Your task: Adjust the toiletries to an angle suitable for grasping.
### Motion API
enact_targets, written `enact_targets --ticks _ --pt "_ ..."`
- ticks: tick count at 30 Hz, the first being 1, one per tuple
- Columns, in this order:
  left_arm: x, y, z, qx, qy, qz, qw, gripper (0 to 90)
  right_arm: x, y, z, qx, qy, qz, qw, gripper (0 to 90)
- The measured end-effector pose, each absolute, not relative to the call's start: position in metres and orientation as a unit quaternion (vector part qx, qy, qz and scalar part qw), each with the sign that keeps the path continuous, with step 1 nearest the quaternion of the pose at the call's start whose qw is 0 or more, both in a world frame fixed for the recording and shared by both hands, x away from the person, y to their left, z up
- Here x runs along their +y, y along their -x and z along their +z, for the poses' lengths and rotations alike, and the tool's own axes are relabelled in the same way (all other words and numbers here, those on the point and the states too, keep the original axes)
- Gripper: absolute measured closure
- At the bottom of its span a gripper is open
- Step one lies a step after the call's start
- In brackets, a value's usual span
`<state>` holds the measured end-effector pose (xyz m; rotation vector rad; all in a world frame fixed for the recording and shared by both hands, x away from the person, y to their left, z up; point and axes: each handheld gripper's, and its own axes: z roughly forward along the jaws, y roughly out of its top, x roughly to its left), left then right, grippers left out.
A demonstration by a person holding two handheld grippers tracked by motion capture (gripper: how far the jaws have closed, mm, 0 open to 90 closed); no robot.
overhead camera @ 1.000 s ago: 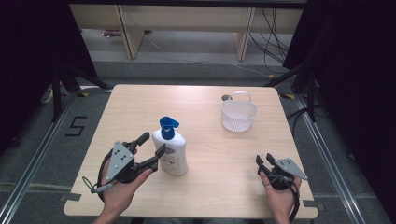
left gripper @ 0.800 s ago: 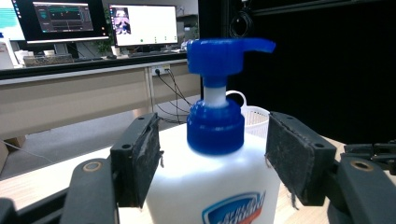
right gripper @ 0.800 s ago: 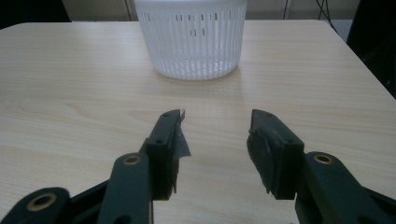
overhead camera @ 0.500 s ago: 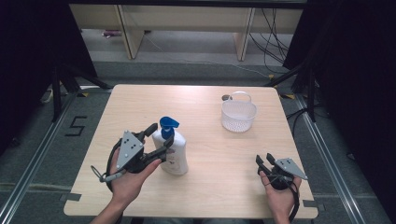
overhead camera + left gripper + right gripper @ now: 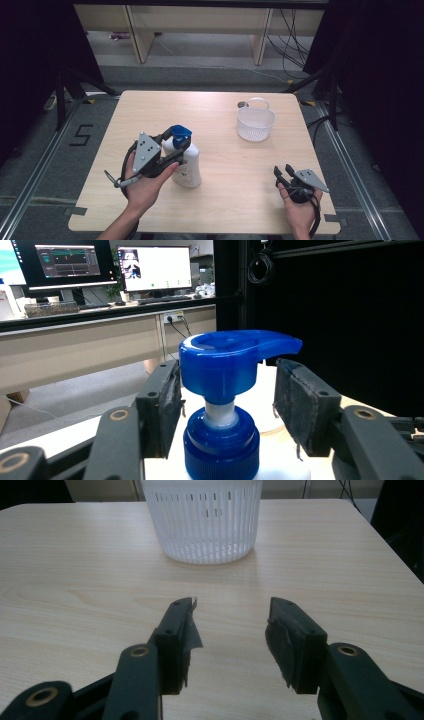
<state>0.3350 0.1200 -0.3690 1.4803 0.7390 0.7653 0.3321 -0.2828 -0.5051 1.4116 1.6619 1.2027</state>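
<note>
A white pump bottle point(image 5: 189, 165) with a blue pump head point(image 5: 180, 133) stands upright on the left half of the wooden table point(image 5: 230, 200). My left gripper point(image 5: 177, 141) sits level at the bottle's top, one jaw on each side of the pump head point(image 5: 225, 360). Its jaws have just been closing. In the left gripper view the left pad point(image 5: 167, 405) lies against the pump head, while a small gap remains at the right pad point(image 5: 295, 405). My right gripper point(image 5: 282, 169) rests near the table's front right, open and empty point(image 5: 230, 615).
A white slotted basket point(image 5: 255, 125) with a handle stands at the back right of the table; it is straight ahead of the right gripper point(image 5: 202, 520). A small dark round object point(image 5: 243, 105) lies behind the basket. Shelving and cables lie beyond the table.
The left gripper has risen and shifted from beside the bottle's body up to the pump head, and its jaws have narrowed around it. The right gripper has not moved.
</note>
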Motion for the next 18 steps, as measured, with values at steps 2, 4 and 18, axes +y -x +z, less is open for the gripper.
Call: enact_targets --ticks 2,4,18 --pt "0.1194 -0.3352 -0.3687 0.321 -0.640 0.331 0.615 46.0 -0.2826 -0.3320 -0.5049 0.631 -0.537 0.459 0.321 53.6" --pt "0.1190 -0.3353 -0.3683 0.323 -0.639 0.331 0.615 46.9 -0.2818 -0.3311 -0.5043 0.626 -0.544 0.457 0.322 53.6" --pt "0.1194 -0.3362 -0.3672 0.327 -0.637 0.332 0.614 51.2 -0.2817 -0.3321 -0.5049 0.632 -0.538 0.458 0.318 53.1"
